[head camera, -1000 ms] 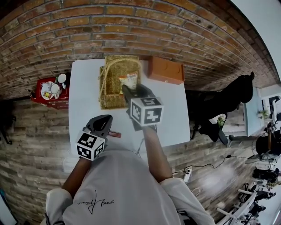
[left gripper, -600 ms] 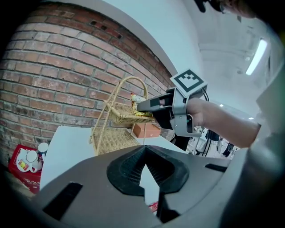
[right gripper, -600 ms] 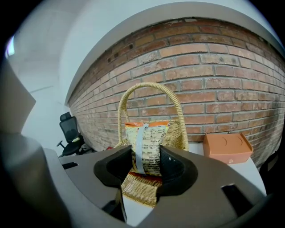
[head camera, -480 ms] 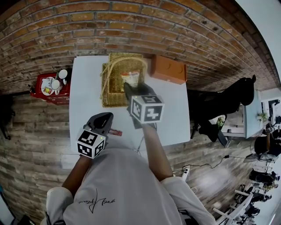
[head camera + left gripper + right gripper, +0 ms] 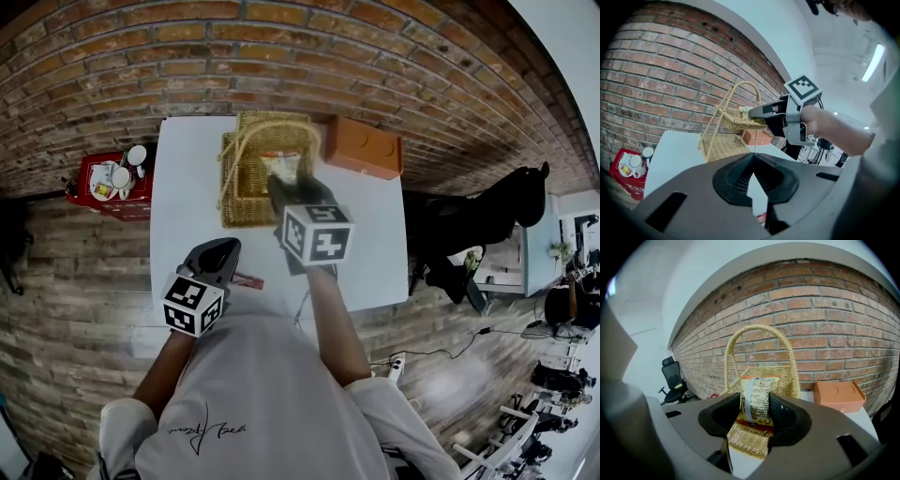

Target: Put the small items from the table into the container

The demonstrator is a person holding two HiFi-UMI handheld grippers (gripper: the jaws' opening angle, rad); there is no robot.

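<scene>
Packet (image 5: 757,400) upright, clamped in right gripper (image 5: 284,186) jaws | basket (image 5: 246,195) just ahead, below | left gripper (image 5: 218,258) jaws clenched, empty, further off

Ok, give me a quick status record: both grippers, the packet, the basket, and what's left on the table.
right gripper: jaws closed on the snack packet
snack packet: held over the wicker basket, not yet released
left gripper: jaws shut, nothing between them, by the near edge of the white table
wicker basket: upright on the table, handle up, orange box beside it
left on table: one small red item next to the left gripper
</scene>
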